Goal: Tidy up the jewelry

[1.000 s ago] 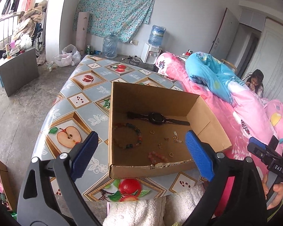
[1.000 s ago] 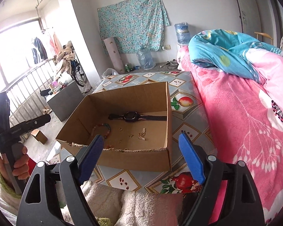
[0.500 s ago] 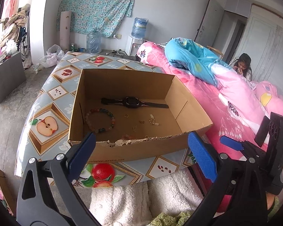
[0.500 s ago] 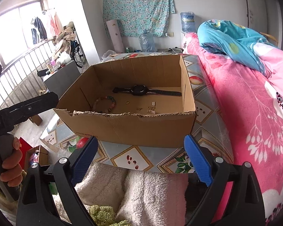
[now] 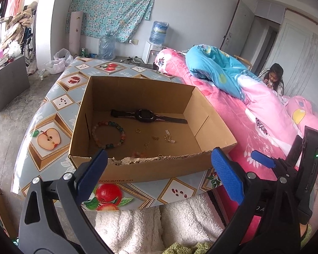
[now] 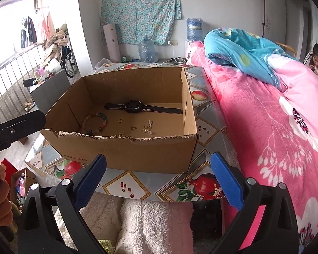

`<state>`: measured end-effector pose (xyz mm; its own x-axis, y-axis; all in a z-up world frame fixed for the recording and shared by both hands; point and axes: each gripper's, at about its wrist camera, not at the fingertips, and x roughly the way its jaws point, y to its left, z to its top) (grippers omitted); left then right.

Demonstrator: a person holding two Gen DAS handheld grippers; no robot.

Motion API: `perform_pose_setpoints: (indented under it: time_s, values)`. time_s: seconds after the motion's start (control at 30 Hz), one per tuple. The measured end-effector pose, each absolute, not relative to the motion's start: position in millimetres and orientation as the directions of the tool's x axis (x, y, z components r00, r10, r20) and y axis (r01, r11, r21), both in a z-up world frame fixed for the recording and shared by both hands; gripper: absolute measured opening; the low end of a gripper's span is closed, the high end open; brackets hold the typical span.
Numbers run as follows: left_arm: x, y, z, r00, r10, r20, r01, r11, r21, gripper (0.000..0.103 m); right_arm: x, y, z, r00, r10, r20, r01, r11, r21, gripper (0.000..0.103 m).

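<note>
left claw [image 5: 159,173] wide open, empty | right claw [image 6: 159,175] wide open, empty | watch [image 5: 145,115] flat in box [image 5: 150,171], strap running left-right

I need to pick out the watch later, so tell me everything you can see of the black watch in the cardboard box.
The black watch lies flat on the floor of the cardboard box, near its far wall, with both straps stretched out in a line. Its dark case looks rounded, with pale trim at the edge and on the straps by it. It looks like plastic or rubber. It lies apart from the bead bracelet, and neither gripper is near it.
</note>
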<state>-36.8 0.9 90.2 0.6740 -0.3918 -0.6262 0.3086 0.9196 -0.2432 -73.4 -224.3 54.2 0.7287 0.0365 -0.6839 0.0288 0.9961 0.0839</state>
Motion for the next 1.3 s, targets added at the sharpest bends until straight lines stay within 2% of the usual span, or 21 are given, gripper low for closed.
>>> perform_pose_setpoints:
  time_s: [0.13,0.3,0.5,0.73,0.97,1.3]
  values:
    - [-37,-5,86,0.701,-0.287,-0.653,0.261,0.955,-0.140,0.095,-69,-230,50,0.712,0.002,-0.702,0.070,0.995,0.075,0.096]
    - [-36,-11,75,0.684,-0.217,-0.696,0.218,0.972,-0.089,0.095,-61,-232,45,0.683,-0.045,-0.729,0.103,0.994,0.035,0.096]
    - [-32,-14,66,0.691,-0.105,-0.715,0.154,0.988,0.003,0.095,-51,-232,38,0.645,-0.008,-0.764,0.075,0.996,0.053,0.096]
    - [-21,-13,54,0.619,-0.079,-0.782,0.130,0.991,0.003,0.095,-43,-217,30,0.605,0.004,-0.796,0.021,1.000,0.021,0.096]
    - [-7,-6,35,0.530,-0.012,-0.848,0.083,0.996,0.038,0.095,-28,-213,20,0.546,0.086,-0.833,0.012,0.994,0.111,0.096]
    - [3,0,25,0.512,0.000,-0.859,0.056,0.998,0.033,0.095,-13,-206,9,0.510,0.096,-0.855,0.025,0.992,0.127,0.096]
